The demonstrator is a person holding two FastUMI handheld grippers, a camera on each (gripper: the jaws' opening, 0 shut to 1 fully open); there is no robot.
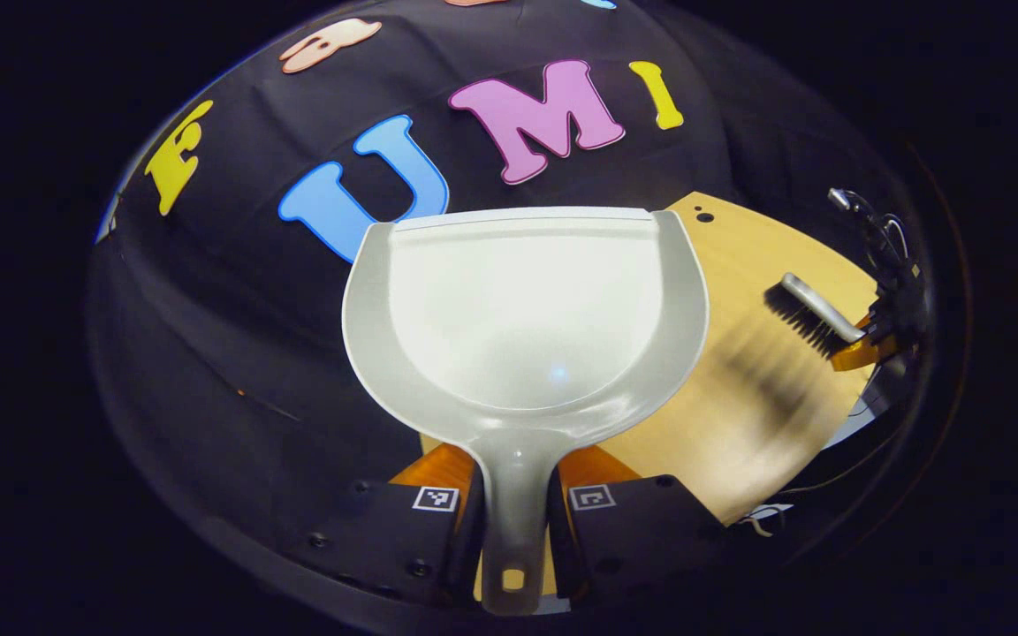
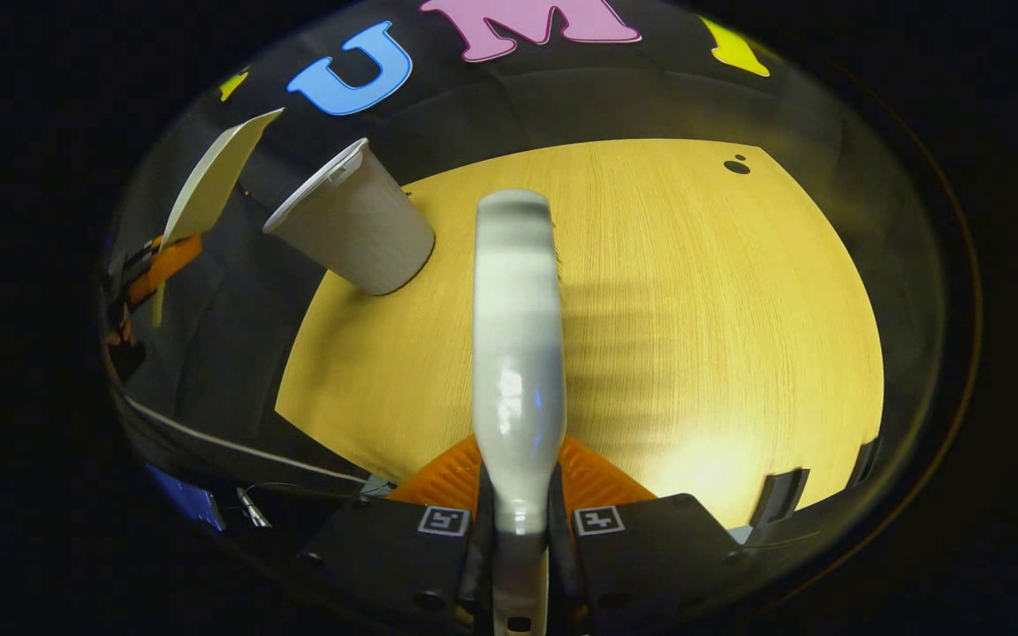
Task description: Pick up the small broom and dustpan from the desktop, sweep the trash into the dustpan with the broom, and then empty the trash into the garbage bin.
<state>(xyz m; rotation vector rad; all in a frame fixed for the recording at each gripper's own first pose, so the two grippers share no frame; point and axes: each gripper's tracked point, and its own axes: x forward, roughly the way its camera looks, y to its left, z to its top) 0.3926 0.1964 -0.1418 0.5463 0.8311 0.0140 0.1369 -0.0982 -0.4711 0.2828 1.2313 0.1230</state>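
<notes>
Holding dustpan [image 1: 522,309] clamped in left tool [image 1: 513,521], right tool [image 2: 518,530] gripping broom [image 2: 516,353]; bin [image 2: 354,221] at 11 o'clock on table [image 2: 695,309].

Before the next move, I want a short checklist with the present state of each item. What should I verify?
1. Left claw shut on the dustpan handle: ok.
2. Right claw shut on the broom handle: ok.
3. Dustpan empty: ok, its inside shows no trash.
4. Bin in place: ok, it stands at the desk's edge, seen in the right gripper view.
5. Trash left on the desk: cannot tell; the part seen looks bare, but the broom and the dustpan hide some of it.
6. Broom and dustpan apart: ok, the dustpan is held off the desk, left of the bin.
</notes>
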